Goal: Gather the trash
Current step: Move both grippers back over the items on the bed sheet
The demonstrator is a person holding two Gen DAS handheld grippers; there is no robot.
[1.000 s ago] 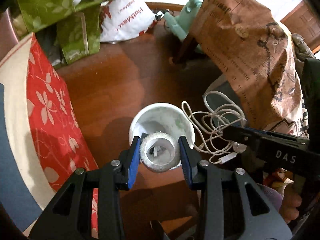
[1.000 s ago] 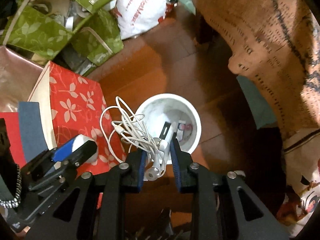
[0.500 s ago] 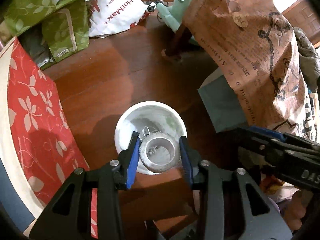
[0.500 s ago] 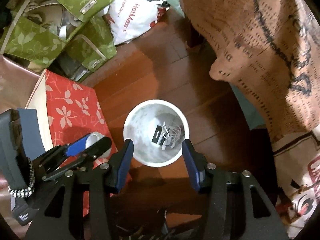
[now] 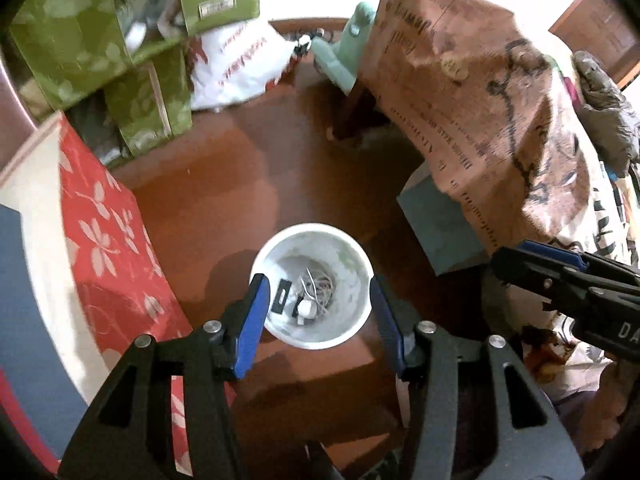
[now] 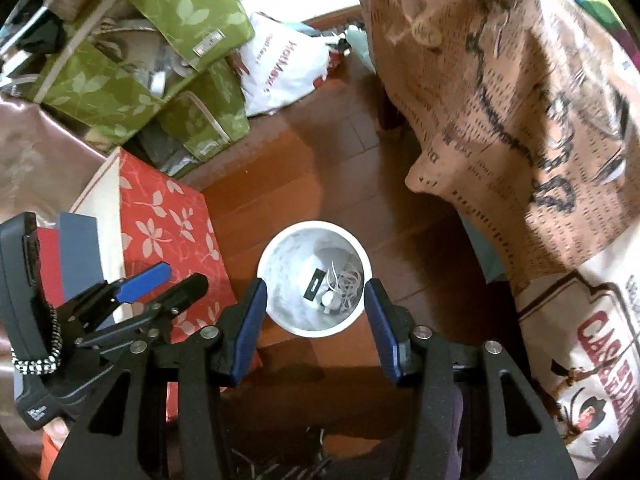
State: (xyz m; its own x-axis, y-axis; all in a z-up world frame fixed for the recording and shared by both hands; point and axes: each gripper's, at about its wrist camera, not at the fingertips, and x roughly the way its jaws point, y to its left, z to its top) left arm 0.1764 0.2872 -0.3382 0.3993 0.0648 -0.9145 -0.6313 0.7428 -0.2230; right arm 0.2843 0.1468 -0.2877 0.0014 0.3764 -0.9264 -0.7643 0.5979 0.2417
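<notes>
- While both grippers hang over the white bin [image 5: 362, 272], nothing sits between either pair of fingers: the left gripper [image 5: 316, 322] has its jaws spread, having just been opening, and its blue pads frame only the bin below.
- The right gripper [image 6: 312, 322] likewise stands apart and empty, its jaws having just been opening too; seen from the left wrist it reaches in from the right edge.
- The trash is down in the bin: a tangle of white cable [image 6: 346, 280] with its plug lies on the bottom beside a small dark flat piece [image 6: 314, 282]. No other item can be made out in there.
- The bin stands on the wooden floor [image 5: 224, 184], near a red floral box [image 6: 168, 216] on one side and a draped printed cloth [image 5: 480, 92] on the other.
- Judging by this, the drop-off step looks finished and both hands are free.
- The next move calls for finding more litter; the green bags [image 6: 132, 72] and the white plastic bag [image 6: 280, 72] farther off are candidates, though whether they count as trash I cannot tell.
- Any new grasp needs the jaws kept wide and lined up over the item before closing.
</notes>
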